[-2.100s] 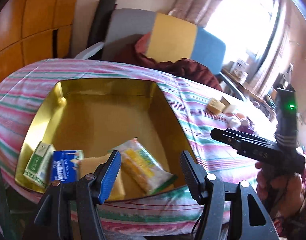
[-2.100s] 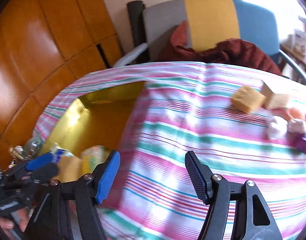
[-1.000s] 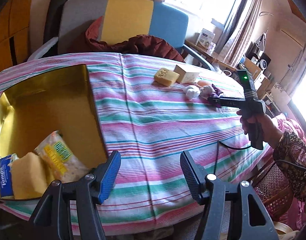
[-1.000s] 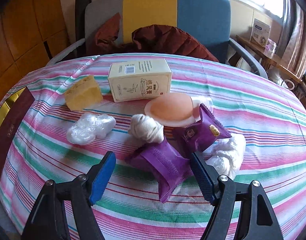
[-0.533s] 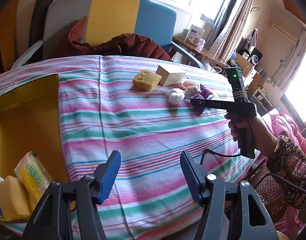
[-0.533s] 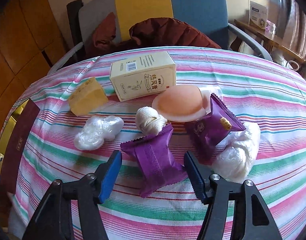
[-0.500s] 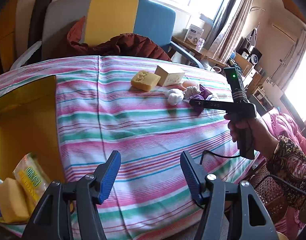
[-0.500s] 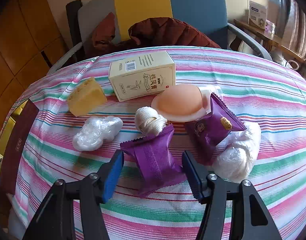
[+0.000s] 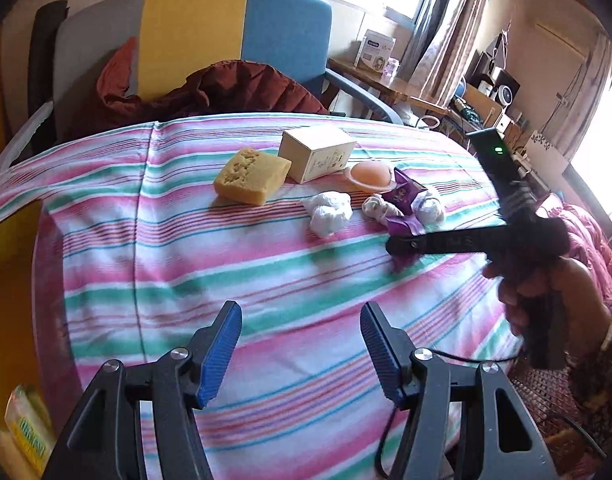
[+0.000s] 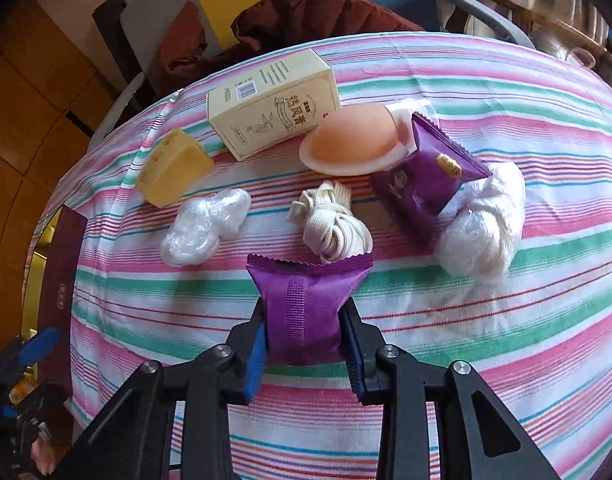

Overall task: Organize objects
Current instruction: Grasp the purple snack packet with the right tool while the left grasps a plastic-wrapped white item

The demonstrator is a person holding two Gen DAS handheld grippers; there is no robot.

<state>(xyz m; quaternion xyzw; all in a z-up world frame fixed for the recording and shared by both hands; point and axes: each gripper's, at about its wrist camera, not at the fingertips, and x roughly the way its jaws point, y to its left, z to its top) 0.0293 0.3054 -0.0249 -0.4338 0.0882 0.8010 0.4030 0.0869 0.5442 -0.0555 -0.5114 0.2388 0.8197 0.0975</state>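
My right gripper (image 10: 304, 338) is shut on a purple snack packet (image 10: 306, 304), held just above the striped tablecloth (image 10: 505, 320). Beyond it lie a coiled white strap (image 10: 333, 228), a second purple packet (image 10: 425, 178), a peach dome-shaped object (image 10: 351, 142), a cream box (image 10: 274, 102), a yellow sponge (image 10: 174, 168) and two crumpled plastic wads (image 10: 204, 226) (image 10: 481, 220). My left gripper (image 9: 302, 356) is open and empty over the near cloth. In the left wrist view the right gripper (image 9: 401, 245) shows at the right with the packet.
A gold-lined box (image 9: 10, 280) sits at the table's left, with a yellow-green packet (image 9: 28, 436) in it. A dark red lid edge (image 10: 60, 280) borders it. A chair with a dark red jacket (image 9: 226, 88) stands behind the table. A cluttered desk (image 9: 445, 92) is at the back right.
My right gripper moved down and forward and closed on the nearer purple packet. My left gripper swung further right, away from the gold box, and stayed open.
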